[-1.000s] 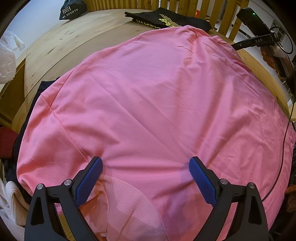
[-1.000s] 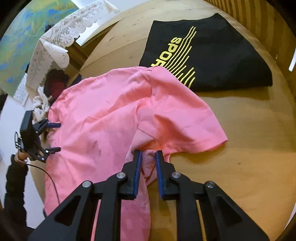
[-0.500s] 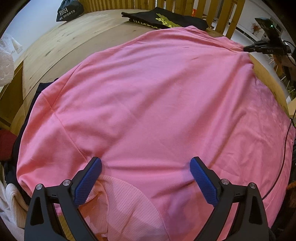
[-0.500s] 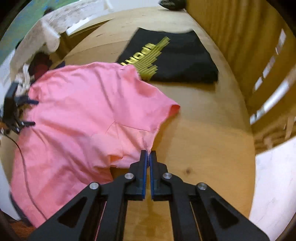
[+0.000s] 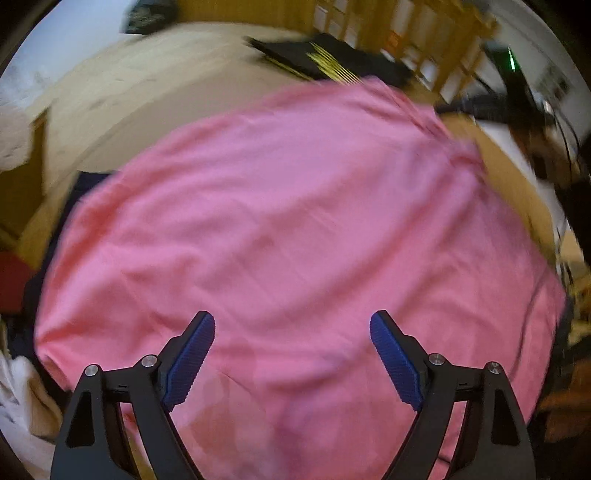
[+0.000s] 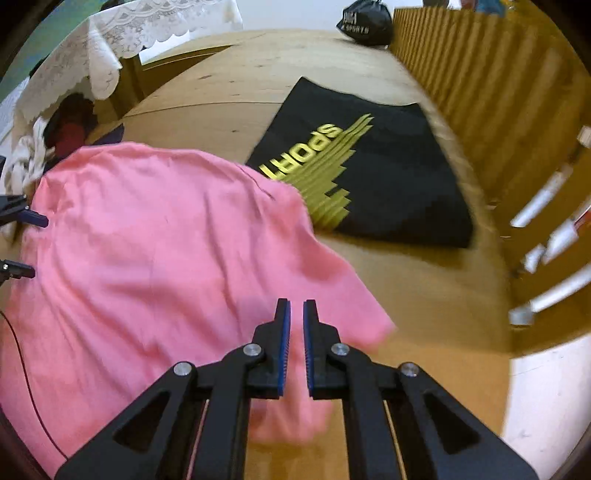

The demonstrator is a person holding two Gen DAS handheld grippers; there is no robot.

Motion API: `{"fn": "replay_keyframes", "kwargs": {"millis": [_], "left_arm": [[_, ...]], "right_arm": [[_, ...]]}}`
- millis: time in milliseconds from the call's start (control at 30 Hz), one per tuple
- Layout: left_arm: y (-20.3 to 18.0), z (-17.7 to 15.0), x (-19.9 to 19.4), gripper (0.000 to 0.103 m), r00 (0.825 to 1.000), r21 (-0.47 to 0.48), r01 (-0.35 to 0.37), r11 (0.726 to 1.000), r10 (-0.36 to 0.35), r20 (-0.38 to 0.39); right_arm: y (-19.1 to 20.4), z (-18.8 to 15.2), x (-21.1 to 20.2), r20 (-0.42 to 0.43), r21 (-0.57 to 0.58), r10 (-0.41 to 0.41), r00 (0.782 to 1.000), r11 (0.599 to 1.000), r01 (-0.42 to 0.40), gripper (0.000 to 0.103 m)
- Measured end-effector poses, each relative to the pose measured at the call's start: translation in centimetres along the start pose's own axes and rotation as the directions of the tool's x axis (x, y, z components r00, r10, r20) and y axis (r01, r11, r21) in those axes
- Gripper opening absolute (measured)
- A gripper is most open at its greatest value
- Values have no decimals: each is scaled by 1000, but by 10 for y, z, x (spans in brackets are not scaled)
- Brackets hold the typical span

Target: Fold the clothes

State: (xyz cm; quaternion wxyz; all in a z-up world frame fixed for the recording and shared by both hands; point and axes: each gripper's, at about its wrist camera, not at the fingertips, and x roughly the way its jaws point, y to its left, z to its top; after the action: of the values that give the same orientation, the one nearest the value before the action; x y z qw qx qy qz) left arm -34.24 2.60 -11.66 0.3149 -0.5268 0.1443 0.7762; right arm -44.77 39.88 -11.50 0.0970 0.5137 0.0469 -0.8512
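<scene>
Spread across the wooden table (image 6: 424, 280), the pink shirt (image 5: 288, 229) is the landmark for everything else. It lies mostly flat, with soft creases and one sleeve (image 6: 354, 295) reaching toward the table's bare side. Just beyond its far edge rests a folded black shirt (image 6: 388, 177) with yellow lettering — the pink fabric overlaps that garment's near corner. Farther off from the pink shirt, at the table's far end, sits a small black bag (image 6: 365, 22). On the opposite side of the pink shirt, a heap of other clothes (image 6: 48, 144) lies at the table's edge below a white lace cloth (image 6: 92, 44).

The left gripper (image 5: 291, 350) hangs over the near part of the pink shirt, its jaws wide but closing, with nothing pinched between the blue pads (image 5: 192, 358); whether they touch the cloth cannot be told. The right gripper (image 6: 296, 325) hovers above the sleeve side of the pink shirt — its jaws are nearly together and easing apart, a thin gap showing between them, and no fabric appears to be caught there. The left-wrist view is blurred.
</scene>
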Motion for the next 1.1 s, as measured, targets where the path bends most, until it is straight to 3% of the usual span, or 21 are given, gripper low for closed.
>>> {"fn": "replay_keyframes", "kwargs": {"millis": [100, 200, 333, 433, 567, 633, 733, 867, 967, 1100], "left_arm": [[21, 11, 18, 86, 1000, -70, -7, 998, 7, -3], [25, 4, 21, 87, 1000, -77, -10, 997, 12, 28], [27, 8, 33, 86, 993, -70, -111, 991, 114, 33], [17, 7, 21, 85, 989, -66, -144, 987, 146, 37], [-14, -28, -29, 85, 984, -23, -155, 988, 156, 83], [-40, -61, -56, 86, 993, -7, -86, 996, 86, 86], [-81, -104, -66, 86, 999, 7, -1, 1000, 0, 44], [-133, -171, -70, 86, 993, 16, 109, 994, -108, -43], [-157, -203, -57, 86, 988, 26, 111, 993, -107, -111], [-169, -217, -57, 89, 995, 37, 74, 997, -72, -72]], "right_arm": [[9, 14, 27, -63, -19, 24, 998, 1000, -25, 7], [11, 30, 37, -43, -47, -23, 999, 999, 21, 7], [7, 49, 48, 3, -64, -144, 990, 987, 144, 7], [6, 47, 33, -2, -14, -130, 991, 991, 130, 8], [32, 6, -30, 46, -61, -53, 998, 997, 56, 9], [50, -26, -51, 12, -98, 23, 1000, 995, -22, 18], [78, -85, -65, -82, -155, 93, 992, 982, -105, 20], [102, -138, -69, -145, -203, 83, 986, 973, -111, 20], [114, -158, -67, -166, -223, 48, 985, 971, -85, 20], [122, -171, -72, -159, -233, 7, 987, 971, -45, 22]]}}
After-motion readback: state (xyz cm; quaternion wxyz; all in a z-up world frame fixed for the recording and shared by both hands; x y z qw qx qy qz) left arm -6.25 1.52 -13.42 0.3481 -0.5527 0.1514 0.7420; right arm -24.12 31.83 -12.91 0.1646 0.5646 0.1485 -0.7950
